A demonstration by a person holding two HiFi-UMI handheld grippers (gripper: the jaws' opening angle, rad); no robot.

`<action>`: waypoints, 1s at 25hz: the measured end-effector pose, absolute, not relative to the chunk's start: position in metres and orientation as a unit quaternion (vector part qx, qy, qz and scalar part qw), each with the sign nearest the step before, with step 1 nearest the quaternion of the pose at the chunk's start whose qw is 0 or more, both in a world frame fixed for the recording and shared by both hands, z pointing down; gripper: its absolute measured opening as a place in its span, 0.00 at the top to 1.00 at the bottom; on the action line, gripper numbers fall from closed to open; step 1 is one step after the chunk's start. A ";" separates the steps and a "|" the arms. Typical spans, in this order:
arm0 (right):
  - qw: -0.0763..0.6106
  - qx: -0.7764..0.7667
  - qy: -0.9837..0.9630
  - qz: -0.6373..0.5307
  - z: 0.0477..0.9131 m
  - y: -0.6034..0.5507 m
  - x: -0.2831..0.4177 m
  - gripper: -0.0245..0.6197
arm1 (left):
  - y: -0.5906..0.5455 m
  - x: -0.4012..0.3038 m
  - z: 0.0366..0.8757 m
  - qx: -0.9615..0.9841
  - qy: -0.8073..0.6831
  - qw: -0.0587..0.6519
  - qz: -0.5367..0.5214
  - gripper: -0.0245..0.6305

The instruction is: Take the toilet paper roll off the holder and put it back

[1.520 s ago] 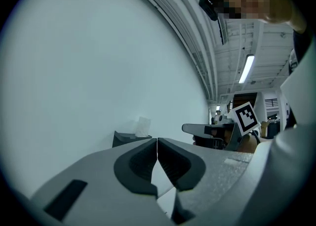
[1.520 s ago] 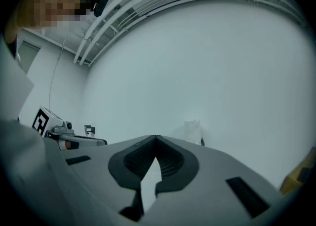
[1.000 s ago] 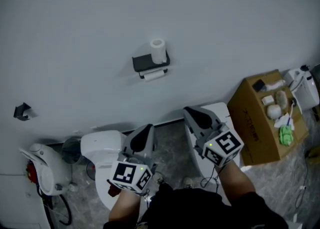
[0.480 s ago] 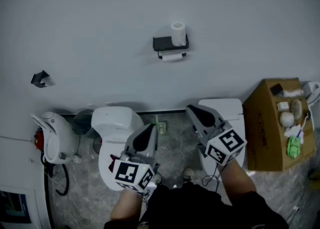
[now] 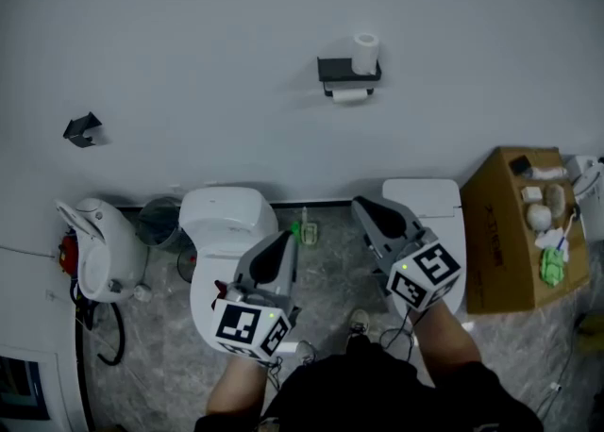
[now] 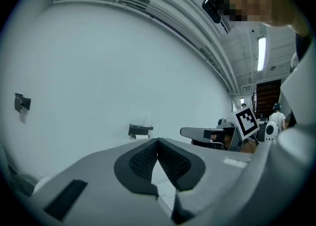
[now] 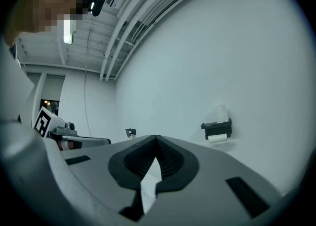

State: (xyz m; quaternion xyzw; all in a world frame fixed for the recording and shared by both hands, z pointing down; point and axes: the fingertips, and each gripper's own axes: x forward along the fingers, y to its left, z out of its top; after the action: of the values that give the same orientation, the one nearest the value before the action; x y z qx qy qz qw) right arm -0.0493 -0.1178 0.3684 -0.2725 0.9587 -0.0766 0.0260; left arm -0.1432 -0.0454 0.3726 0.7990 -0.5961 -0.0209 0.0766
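A black toilet paper holder (image 5: 341, 70) is fixed high on the white wall, with one white roll (image 5: 349, 95) hanging under it and a second roll (image 5: 365, 51) standing on top. The holder (image 6: 139, 131) is small and far off in the left gripper view, and the holder (image 7: 216, 128) sits right of centre in the right gripper view. My left gripper (image 5: 285, 241) and right gripper (image 5: 362, 209) are held low, well short of the wall, pointing level at it. Both are shut with nothing between the jaws.
Below the wall stand a white toilet (image 5: 222, 223), a second white toilet (image 5: 425, 202) at the right, a small bin (image 5: 158, 221), a white appliance (image 5: 94, 251) at the left and a cardboard box (image 5: 514, 232) with toiletries on it. A small dark bracket (image 5: 83, 128) is on the wall.
The whole view has shifted: the holder has moved from centre to upper right, and the toilets and floor have come more into sight. Both grippers stay shut, still side by side.
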 end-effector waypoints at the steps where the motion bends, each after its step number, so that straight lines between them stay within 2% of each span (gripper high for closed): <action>1: 0.025 -0.276 0.958 -0.074 0.367 -0.106 -0.055 0.96 | -0.035 -0.150 0.373 0.801 -0.593 0.077 -0.022 0.96; 11: 0.010 -0.357 0.932 -0.057 0.364 -0.014 -0.055 0.96 | 0.036 -0.164 0.381 0.844 -0.528 0.087 -0.030 0.96; 25: 0.022 -0.419 0.906 -0.056 0.349 0.036 0.069 0.96 | 0.071 -0.045 0.364 0.881 -0.466 0.078 -0.023 0.96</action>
State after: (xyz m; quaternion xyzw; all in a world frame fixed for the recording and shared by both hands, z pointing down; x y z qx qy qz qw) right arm 0.0687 0.0355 0.3494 -0.4190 0.9060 -0.0556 0.0223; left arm -0.0446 0.0706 0.3640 0.8808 -0.4665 -0.0234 0.0781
